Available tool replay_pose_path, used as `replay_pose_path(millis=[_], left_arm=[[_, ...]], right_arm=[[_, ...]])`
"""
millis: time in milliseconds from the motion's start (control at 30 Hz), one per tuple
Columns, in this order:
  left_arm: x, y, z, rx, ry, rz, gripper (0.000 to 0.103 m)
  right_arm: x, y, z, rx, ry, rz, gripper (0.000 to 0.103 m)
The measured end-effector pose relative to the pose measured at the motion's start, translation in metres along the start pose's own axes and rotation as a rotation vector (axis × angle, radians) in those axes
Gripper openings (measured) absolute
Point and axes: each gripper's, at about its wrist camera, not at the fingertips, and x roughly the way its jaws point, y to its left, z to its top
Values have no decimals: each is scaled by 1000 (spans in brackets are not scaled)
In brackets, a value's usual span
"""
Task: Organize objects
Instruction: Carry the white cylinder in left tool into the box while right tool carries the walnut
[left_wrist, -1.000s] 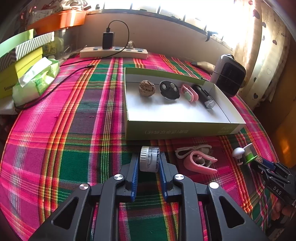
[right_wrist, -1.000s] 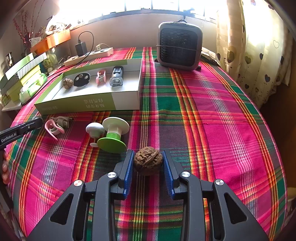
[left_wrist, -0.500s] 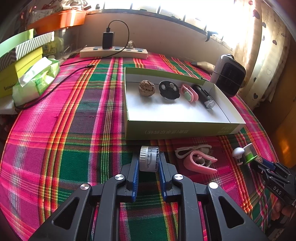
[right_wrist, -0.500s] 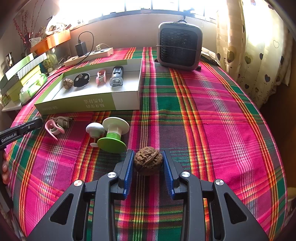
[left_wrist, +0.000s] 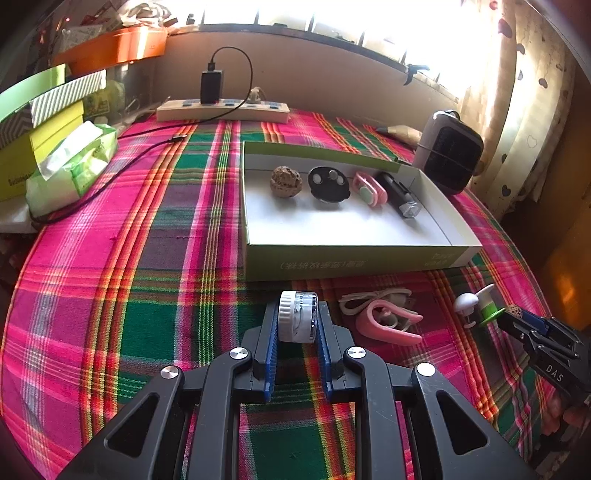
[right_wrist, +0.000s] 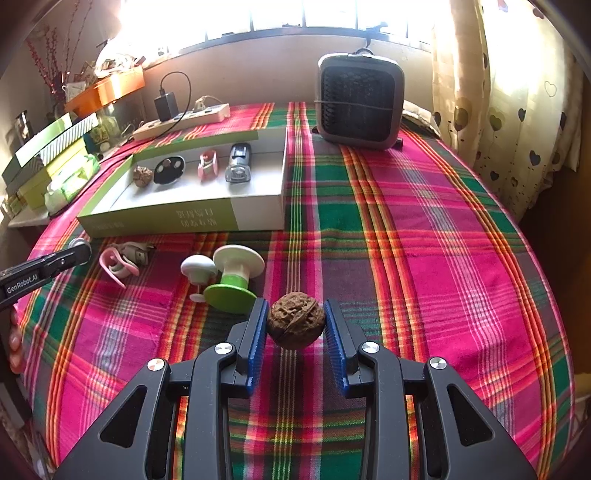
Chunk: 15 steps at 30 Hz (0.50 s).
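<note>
Left hand-held gripper (left_wrist: 297, 320): clamps small white jar (left_wrist: 298, 316) | right hand-held gripper (right_wrist: 295, 325): clamps walnut (right_wrist: 296, 324)

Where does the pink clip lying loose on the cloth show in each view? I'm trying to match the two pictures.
Left wrist view: the pink clip lies right of centre, below the box's front wall, just right of the left gripper.
Right wrist view: pink clip at the left, below the box, beside the left gripper's tip.
Shared landmark: the green and white box.
</note>
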Motion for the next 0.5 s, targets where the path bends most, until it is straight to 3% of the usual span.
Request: replay_pose_path(millis=[500], left_arm=[[-18,-8,17,13,-46,-9,17]], right_arm=[[-13,4,22,-10,-54,17,32]])
